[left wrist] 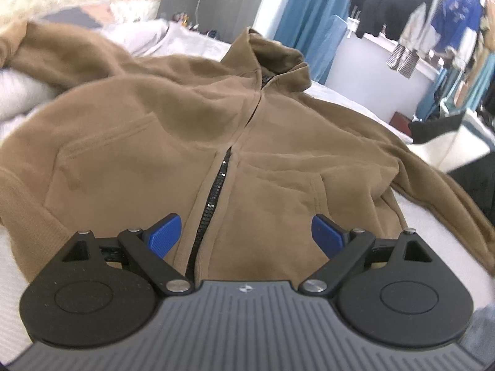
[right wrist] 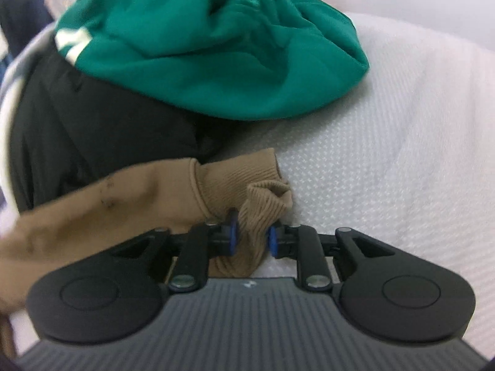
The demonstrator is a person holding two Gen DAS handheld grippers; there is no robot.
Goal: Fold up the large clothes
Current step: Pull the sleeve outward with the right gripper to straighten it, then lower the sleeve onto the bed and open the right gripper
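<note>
A: Brown hoodie lies front-up, zipped, on the white bed. L gripper hangs over the hem, wide apart, nothing in it

B: R gripper?

A: Ribbed cuff sits between its pads, which look barely off it, so probably let go. Lay sleeve flat, w/o twist, before folding in
</note>
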